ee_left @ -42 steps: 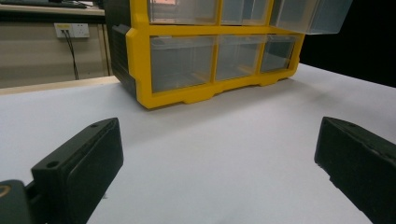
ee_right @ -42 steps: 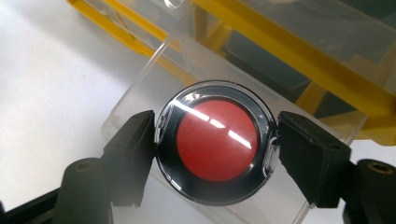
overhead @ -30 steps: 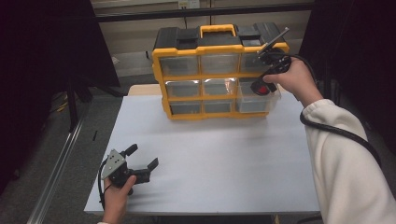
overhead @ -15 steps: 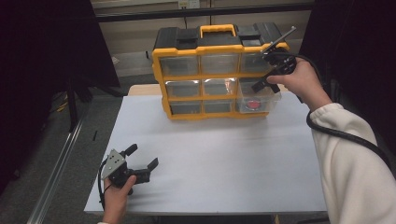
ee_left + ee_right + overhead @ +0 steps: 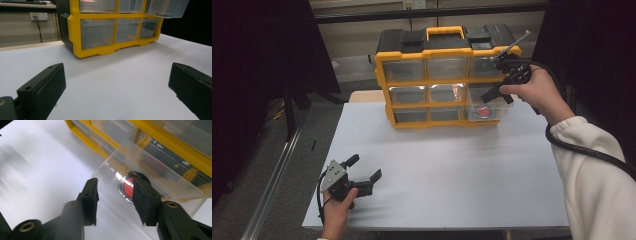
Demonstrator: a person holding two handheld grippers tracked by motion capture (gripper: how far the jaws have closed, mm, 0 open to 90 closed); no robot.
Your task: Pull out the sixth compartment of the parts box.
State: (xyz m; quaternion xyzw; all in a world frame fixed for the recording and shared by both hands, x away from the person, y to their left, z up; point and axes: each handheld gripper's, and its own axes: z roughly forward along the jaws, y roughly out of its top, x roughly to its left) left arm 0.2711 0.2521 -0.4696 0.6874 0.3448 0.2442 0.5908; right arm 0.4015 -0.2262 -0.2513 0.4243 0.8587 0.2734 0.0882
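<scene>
A yellow organiser [image 5: 386,80] with clear drawers stands at the back of the white table [image 5: 452,170]. Its middle-right drawer [image 5: 497,106] is pulled out, with a red, silver-rimmed disc [image 5: 482,112] lying inside. My right gripper [image 5: 490,95] hangs over that drawer, pointing down and left. In the right gripper view, the right gripper [image 5: 116,200] hovers above the drawer [image 5: 160,177] and the disc [image 5: 128,186]. Its jaws have just been closing, with nothing between them and a gap left. My left gripper [image 5: 364,167] rests open on the table at the front left, and in its own view the left gripper [image 5: 116,82] faces the organiser [image 5: 75,37].
The organiser's other drawers [image 5: 447,68] are pushed in. A thick black cable [image 5: 582,150] trails from the right gripper past the white sleeve [image 5: 592,175]. A metal rail [image 5: 272,190] runs along the floor left of the table.
The right hand has drawn back slightly to the right and its jaws stand closer together. The red disc shows lower in the drawer than a second ago. The left gripper has not moved.
</scene>
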